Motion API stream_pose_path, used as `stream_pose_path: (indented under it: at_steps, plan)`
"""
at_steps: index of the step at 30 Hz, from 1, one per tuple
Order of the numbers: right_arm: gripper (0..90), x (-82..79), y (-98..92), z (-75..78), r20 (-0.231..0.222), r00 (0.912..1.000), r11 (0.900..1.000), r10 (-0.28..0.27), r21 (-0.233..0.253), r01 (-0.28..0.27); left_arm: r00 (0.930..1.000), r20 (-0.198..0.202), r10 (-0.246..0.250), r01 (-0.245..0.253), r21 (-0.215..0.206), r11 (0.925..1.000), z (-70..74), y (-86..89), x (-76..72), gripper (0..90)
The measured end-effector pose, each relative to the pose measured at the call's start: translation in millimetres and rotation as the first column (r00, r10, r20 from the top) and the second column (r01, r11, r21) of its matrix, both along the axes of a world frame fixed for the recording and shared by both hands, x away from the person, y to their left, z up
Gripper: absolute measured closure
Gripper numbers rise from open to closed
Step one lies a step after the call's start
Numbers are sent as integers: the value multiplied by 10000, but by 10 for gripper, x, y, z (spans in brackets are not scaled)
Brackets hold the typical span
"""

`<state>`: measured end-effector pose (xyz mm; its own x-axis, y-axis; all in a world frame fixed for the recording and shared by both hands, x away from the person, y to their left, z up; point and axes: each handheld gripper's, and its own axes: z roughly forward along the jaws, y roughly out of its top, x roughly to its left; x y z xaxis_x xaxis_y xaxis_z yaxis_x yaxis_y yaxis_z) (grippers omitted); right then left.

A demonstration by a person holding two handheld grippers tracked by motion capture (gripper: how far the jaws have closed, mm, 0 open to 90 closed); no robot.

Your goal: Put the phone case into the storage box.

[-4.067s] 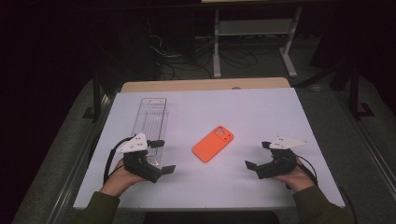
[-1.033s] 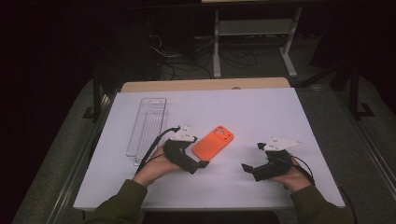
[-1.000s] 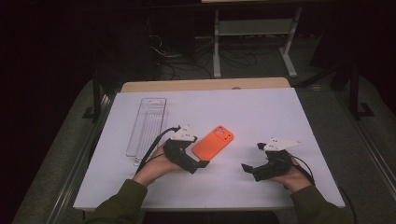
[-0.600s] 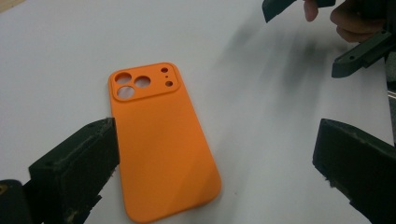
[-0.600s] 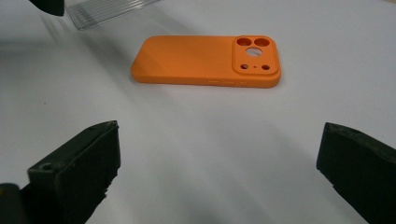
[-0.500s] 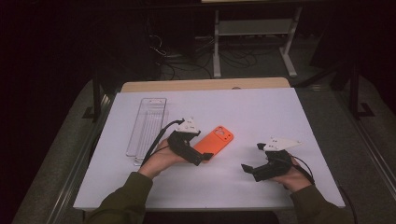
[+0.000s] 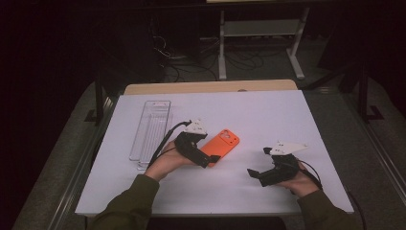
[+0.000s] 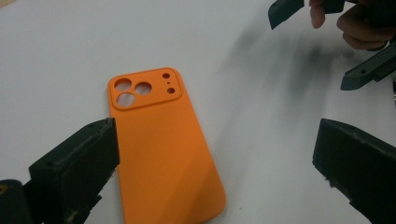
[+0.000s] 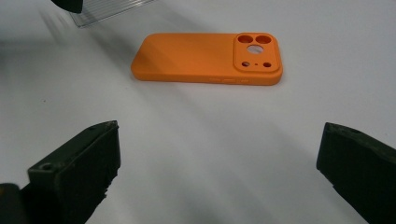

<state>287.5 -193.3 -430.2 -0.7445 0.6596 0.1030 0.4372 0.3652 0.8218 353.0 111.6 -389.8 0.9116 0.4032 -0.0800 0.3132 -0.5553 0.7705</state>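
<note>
The white tabletop (image 7: 268,115) carries a clear tray (image 7: 150,128) at its left and an orange phone case (image 7: 220,145) near the middle, lying flat. The left gripper (image 7: 207,160) — jaws wide apart, holding nothing — sits at the case's near end. The right gripper (image 7: 256,165) rests well apart, also wide open and empty.

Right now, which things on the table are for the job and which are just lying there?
For the job:
orange phone case
left gripper, open around the case's near end

Just lying there:
clear plastic tray, by the table's left side
right gripper, open, apart from the case
</note>
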Motion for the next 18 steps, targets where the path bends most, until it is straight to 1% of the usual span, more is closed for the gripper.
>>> stream_pose_path:
  at_steps: [2, 4, 7, 8, 9, 11, 13, 18]
  plan:
    - [0, 0, 0, 0, 5, 10000, 10000, 2, 5, -2, 10000, 10, 52, -52, -12, 10000, -5, -6, 1, 2]
    - [0, -1, -1, 0, 25, 10000, 10000, -21, 13, 21, 9999, -77, 71, -71, 12, 10000, -6, -11, 5, 2]
    - [0, 4, 0, -2, 8, 10000, 10000, -23, -14, 24, 9999, -29, 109, -109, 41, 9999, 13, -4, 22, 2]
    - [0, 4, 1, -2, 10, 10000, 10000, -11, -15, 12, 9998, -61, 163, -163, -56, 9999, 13, -7, 22, 2]
    - [0, 6, 2, -3, 59, 10000, 10000, 24, -37, -24, 9999, -8, 163, -163, -30, 9999, 11, -5, 34, 2]
    - [0, 1, 6, -3, 69, 10000, 10000, 40, -36, -40, 9998, -51, 200, -200, 15, 9998, 12, -10, 49, 2]
    - [0, 2, 3, -3, 65, 10000, 10000, 25, -17, -25, 9996, 18, 296, -297, 102, 9995, 25, -16, 66, 2]
    - [0, 3, -9, 5, 26, 10000, 10000, -23, -2, 23, 9981, -4, 608, -608, 153, 9980, 62, -77, 114, 2]
